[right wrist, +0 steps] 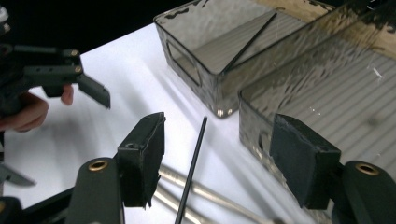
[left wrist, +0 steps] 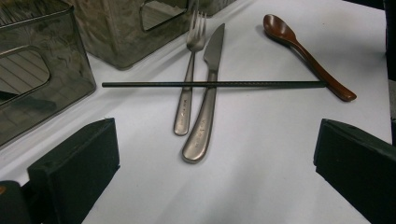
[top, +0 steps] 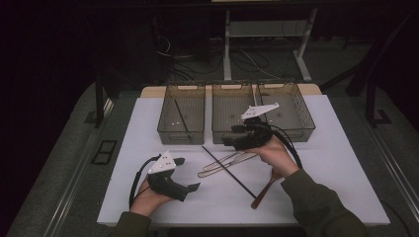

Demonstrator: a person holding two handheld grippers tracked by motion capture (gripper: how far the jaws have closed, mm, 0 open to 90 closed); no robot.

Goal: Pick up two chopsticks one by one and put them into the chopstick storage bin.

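Right gripper [right wrist: 217,158] open above chopstick [right wrist: 191,172] (seemingly not touching).

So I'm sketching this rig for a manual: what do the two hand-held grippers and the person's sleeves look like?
Each gripper, left and right, is a black body with a pale grey three-cornered plate on top and a black cable looping from it. The jaws end in blocky black pads, with brass-coloured rings at the finger joints. The sleeves are dark olive green.

- left bin [top: 165,121], middle bin [top: 221,134], right bin [top: 302,118]: smoky clear, in a row at far table edge
- black stick [top: 181,115] lies diagonal inside left bin
- white table [top: 141,143]
- cables [top: 197,61] on floor behind
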